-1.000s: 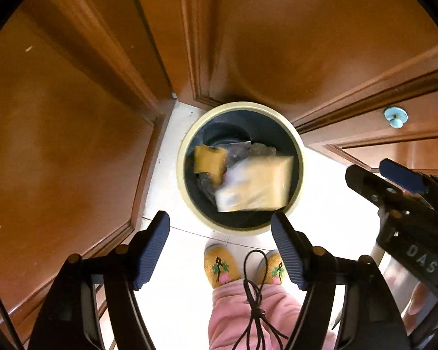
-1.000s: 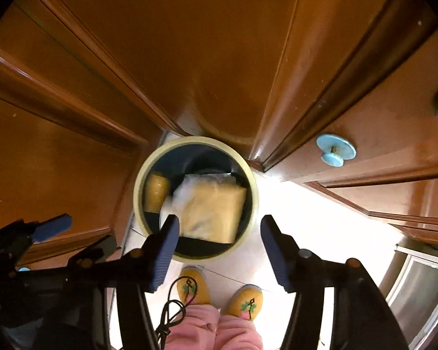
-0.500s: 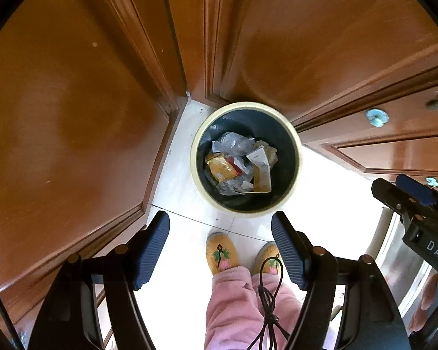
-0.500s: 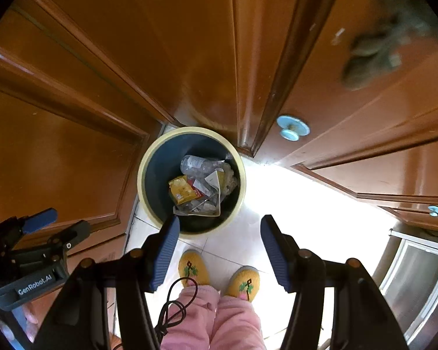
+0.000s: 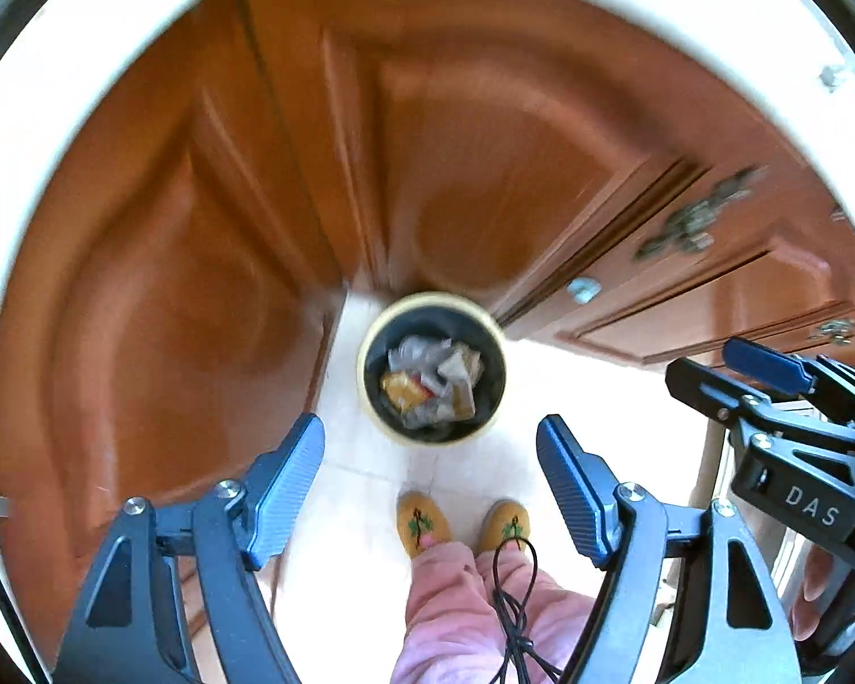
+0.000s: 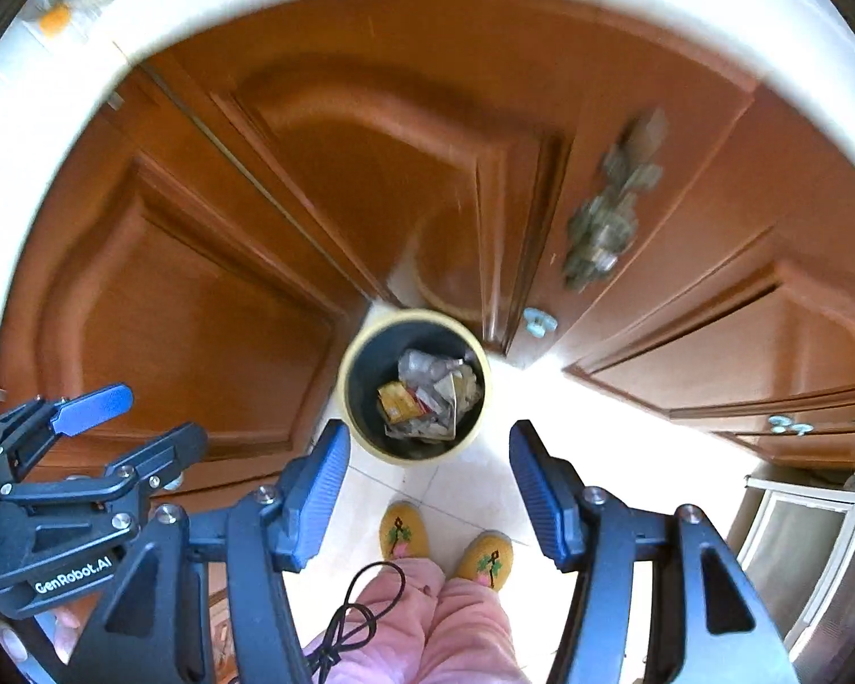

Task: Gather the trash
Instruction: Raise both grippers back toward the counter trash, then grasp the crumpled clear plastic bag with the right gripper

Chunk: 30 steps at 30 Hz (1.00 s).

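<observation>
Only right view shows appliance.

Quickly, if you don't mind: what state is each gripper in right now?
Left gripper: jaws opening, nothing between them, above the bin.
Right gripper: open, holding nothing.
</observation>
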Motion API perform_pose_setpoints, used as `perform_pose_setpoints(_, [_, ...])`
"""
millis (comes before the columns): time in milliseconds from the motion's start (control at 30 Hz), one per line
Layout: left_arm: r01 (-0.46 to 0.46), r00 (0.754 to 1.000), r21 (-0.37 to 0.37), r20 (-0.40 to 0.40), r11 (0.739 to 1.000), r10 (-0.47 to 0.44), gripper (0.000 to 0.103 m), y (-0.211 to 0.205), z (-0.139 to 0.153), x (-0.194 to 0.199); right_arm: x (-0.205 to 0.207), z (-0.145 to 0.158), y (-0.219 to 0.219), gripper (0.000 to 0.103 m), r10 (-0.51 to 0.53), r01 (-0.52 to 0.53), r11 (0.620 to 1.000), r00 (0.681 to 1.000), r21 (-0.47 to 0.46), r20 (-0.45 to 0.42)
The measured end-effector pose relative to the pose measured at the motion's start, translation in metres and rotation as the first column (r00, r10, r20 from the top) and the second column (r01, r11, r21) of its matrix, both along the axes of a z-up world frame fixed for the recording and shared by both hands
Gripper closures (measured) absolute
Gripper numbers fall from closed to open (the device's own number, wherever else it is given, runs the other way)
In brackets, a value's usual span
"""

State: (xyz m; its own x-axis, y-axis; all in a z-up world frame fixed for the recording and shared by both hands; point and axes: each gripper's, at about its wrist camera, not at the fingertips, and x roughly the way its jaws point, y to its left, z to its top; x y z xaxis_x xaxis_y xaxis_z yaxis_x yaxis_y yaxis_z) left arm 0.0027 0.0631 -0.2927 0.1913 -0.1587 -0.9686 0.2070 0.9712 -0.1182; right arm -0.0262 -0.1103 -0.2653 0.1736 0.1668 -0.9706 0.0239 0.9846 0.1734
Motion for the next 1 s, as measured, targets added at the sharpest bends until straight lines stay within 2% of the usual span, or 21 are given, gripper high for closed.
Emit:
perform_pose_setpoints(200, [0.055, 0.984, 0.027, 0.167, 0.998, -0.059, 0.027, -0.016, 0.082, 0.004, 0.002, 0.078, -0.013, 0.045, -0.027, 0.025, 1.0, 0.99, 0.018, 0.137])
perform_pose_setpoints(367, [0.074, 0.943, 0.065, 0.319, 0.995, -0.091, 0.026, -0.026, 0.154, 0.022, 0.017, 0.146, -0.024, 0.045, -0.057, 0.05, 0.998, 0.964, 0.032, 0.261])
perform_pose_setpoints(467, [0.066, 0.903, 0.083, 0.418, 0.994, -0.094, 0.026, -0.028, 0.198, 0.041, 0.035, 0.185, -0.034, 0.045, -0.099, 0.084, 0.995, 0.937, 0.061, 0.334])
perform_pose_setpoints(533, [0.048, 0.867, 0.096, 0.49, 0.994, -0.089, 0.026, -0.028, 0.228, 0.055, 0.046, 0.204, -0.04, 0.045, -0.115, 0.093, 0.993, 0.92, 0.075, 0.375])
perform_pose_setpoints(633, [0.012, 0.814, 0.128, 0.575, 0.992, -0.084, 0.019, -0.025, 0.269, 0.075, 0.069, 0.233, -0.046, 0.045, -0.138, 0.111, 0.99, 0.895, 0.089, 0.425])
perform_pose_setpoints(733, [-0.012, 0.766, 0.166, 0.635, 0.986, -0.097, 0.019, -0.024, 0.293, 0.093, 0.093, 0.257, -0.049, 0.045, -0.147, 0.122, 0.989, 0.871, 0.084, 0.469])
perform_pose_setpoints(833, [-0.018, 0.739, 0.201, 0.663, 0.98, -0.122, 0.019, -0.023, 0.31, 0.117, 0.117, 0.275, -0.054, 0.044, -0.161, 0.132, 0.987, 0.857, 0.093, 0.489])
perform_pose_setpoints(933, [-0.017, 0.718, 0.247, 0.678, 0.969, -0.16, 0.019, -0.03, 0.313, 0.143, 0.147, 0.284, -0.06, 0.042, -0.206, 0.166, 0.978, 0.847, 0.125, 0.489])
perform_pose_setpoints(1000, [-0.008, 0.718, 0.269, 0.671, 0.963, -0.182, 0.019, -0.035, 0.315, 0.159, 0.165, 0.283, -0.066, 0.042, -0.235, 0.188, 0.972, 0.845, 0.144, 0.48])
